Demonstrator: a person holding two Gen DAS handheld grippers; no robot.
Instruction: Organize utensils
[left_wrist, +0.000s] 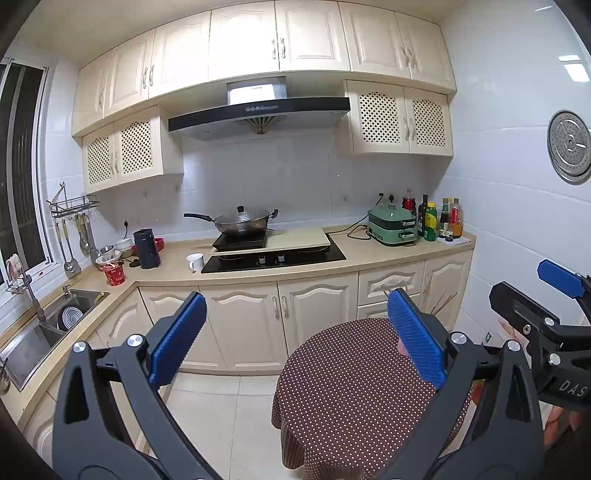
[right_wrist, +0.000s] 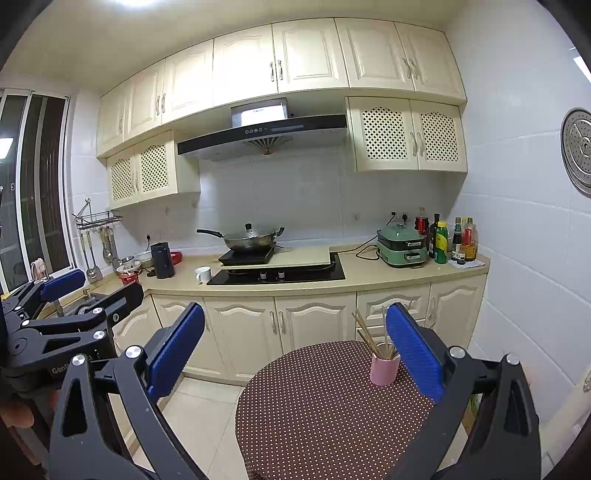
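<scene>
While held above the floor, left hand-held gripper (left_wrist: 299, 339) spread wide with nothing between its blue pads (left_wrist: 179, 334); right hand-held gripper (right_wrist: 295, 343) likewise parted and empty. Just ahead, round table in brown dotted cloth (right_wrist: 317, 406); on its far right part, upright pink cup (right_wrist: 385, 367) holding wooden chopsticks (right_wrist: 369, 334), fanned out above the rim, apart from both tools. Farther back, cream lower cabinets (right_wrist: 314, 321), then kitchen counter (right_wrist: 369, 275) with white mug (right_wrist: 202, 274), black stove (right_wrist: 277, 275), lidded wok (right_wrist: 251, 238), green cooker (right_wrist: 402, 247), bottles beside it
</scene>
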